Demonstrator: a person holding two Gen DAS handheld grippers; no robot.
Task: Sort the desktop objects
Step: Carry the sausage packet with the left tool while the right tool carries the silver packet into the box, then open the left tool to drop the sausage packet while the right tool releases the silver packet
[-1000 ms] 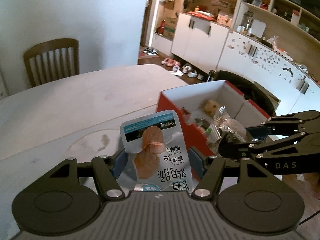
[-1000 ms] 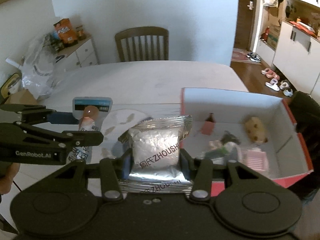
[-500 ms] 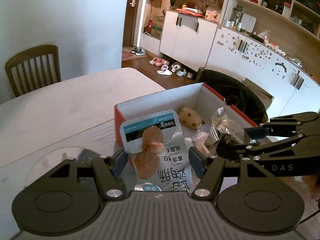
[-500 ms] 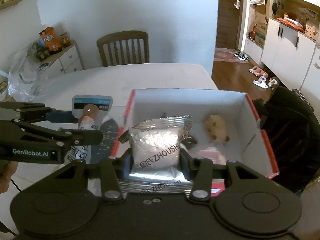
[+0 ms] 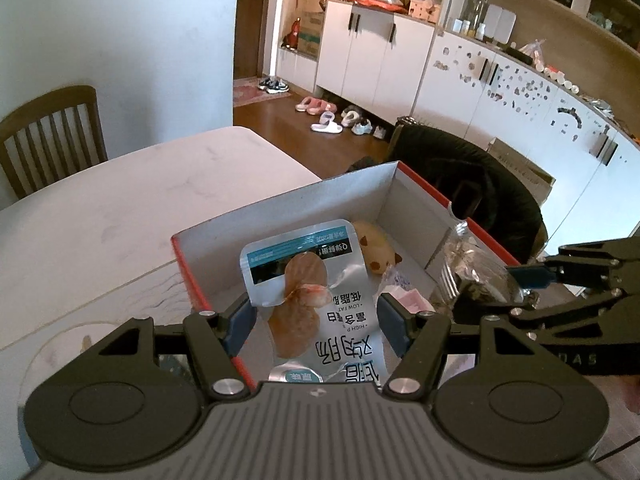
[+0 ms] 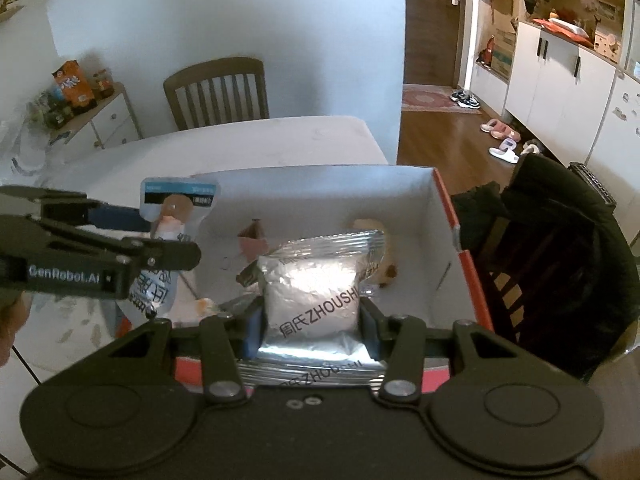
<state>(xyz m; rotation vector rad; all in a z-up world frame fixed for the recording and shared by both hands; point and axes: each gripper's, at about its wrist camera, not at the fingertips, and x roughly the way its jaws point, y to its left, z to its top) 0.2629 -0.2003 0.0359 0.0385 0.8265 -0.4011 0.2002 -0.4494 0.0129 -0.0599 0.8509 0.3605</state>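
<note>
Both grippers are loaded and poised over the box [image 6: 464, 264], a red-edged carton with white walls on the table [image 5: 120, 208]. The left gripper [image 5: 312, 320] has its jaws closed about the lower part of a pouch [image 5: 316, 292] with a teal band; the pouch stands on end, long axis running from the jaws toward the upper centre of the left wrist frame, its top leaning over the box's interior. In the right wrist view this same pouch [image 6: 168, 248] sits at the left of the frame, above the box's left wall. The right gripper [image 6: 312, 324] is clamped on a silver packet [image 6: 316, 292] printed ZHOUSHI; the packet also points away from the jaws, toward mid-frame, with its crimped upper edge above the box floor. Inside the box lie a tan plush toy [image 5: 376, 252] near the far wall and some small pink items [image 6: 252, 244], partly hidden behind the held goods. The relation that matters: the box floor lies straight ahead of and below both grippers, so each item is, by my judgement, already over its target. The right gripper looks nearer the box's middle; the left rides closer to the left wall, where a release might catch the rim. How high either item hangs above the floor cannot be judged. A chair [image 6: 218, 92] stands beyond the table.
</note>
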